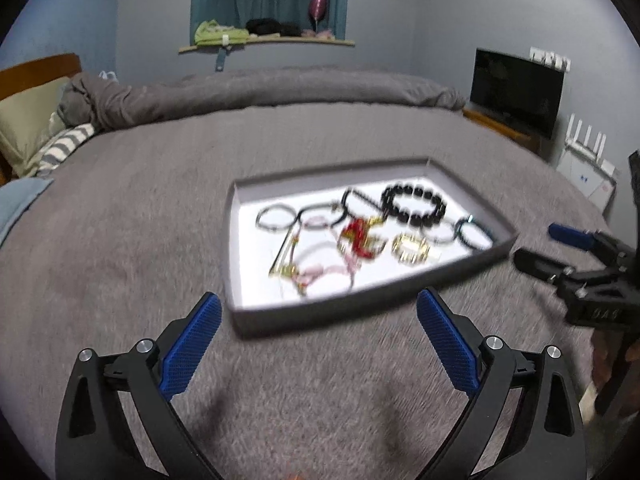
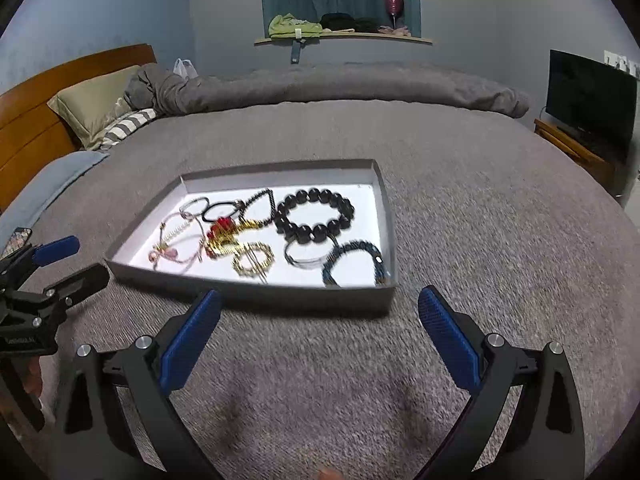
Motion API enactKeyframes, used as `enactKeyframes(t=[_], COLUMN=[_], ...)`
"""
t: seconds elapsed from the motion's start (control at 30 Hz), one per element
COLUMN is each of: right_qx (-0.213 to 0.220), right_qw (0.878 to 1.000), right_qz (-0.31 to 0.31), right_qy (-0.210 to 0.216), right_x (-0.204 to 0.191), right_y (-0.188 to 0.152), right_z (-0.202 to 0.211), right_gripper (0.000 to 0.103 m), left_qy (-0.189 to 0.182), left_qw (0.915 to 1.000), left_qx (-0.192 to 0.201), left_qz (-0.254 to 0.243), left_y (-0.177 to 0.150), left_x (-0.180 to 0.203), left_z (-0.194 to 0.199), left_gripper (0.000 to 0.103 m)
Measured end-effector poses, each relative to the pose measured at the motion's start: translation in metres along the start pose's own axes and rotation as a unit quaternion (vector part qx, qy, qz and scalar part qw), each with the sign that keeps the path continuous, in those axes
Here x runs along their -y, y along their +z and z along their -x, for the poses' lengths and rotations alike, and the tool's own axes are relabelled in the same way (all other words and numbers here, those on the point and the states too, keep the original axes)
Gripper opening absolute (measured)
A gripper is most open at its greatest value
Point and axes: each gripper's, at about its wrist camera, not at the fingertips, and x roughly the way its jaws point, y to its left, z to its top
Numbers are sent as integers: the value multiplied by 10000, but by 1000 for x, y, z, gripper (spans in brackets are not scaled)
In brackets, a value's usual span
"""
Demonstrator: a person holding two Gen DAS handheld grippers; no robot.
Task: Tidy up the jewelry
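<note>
A shallow grey tray [image 2: 256, 294] with a white floor sits on a grey bed cover [image 2: 480, 240]; inside it lies a loose jumble of jewelry. The left gripper [image 1: 318, 312] hovers just short of the tray's near wall, its blue-padded jaws spread wide with nothing between them; the right gripper [image 2: 320, 308] does the same from the other side, also wide open and empty.

The large black bead bracelet [image 2: 315, 216] looks the heaviest piece; its round beads are likely hard and slick, so a pinch across the cord between two beads, or across one side of the ring, should hold better than a squeeze on a single bead. The gold bracelet [image 2: 253, 259] and the dark blue braided bracelet [image 2: 354, 263] lie flat and apart enough to take by one side of the loop. The thin pink cord bracelet [image 2: 176, 246] and the red and gold charm piece [image 2: 222, 236] seem light, limp and tangled together; lifting one would probably drag its neighbour, so a slow pull by a free strand suits them.

The right wrist view is the sharper; it shows individual beads and which loops overlap. The left wrist view is smeared by motion blur, so the jewelry reads as streaks; it does show the tray's left corner and two thin dark bangles [image 1: 276, 218] side by side more openly. Each view catches the other gripper at its edge.
</note>
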Motion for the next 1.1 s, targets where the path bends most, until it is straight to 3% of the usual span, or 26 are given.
enactKeyframes(t=[0.43,1.1], right_qx=[138,0], right_qw=[9996,9996], right_qz=[221,265], right_qy=[-139,-130], right_x=[-1,-4], right_y=[-9,-12], right_z=[-2,-7], right_gripper=[98,98], left_qy=[288,279], left_qw=[9992,9992], left_qx=[-113,-125], left_qz=[-233,-244], left_y=[-13,-13], left_x=[2,2], left_z=[-15,-16], left_gripper=[100,100])
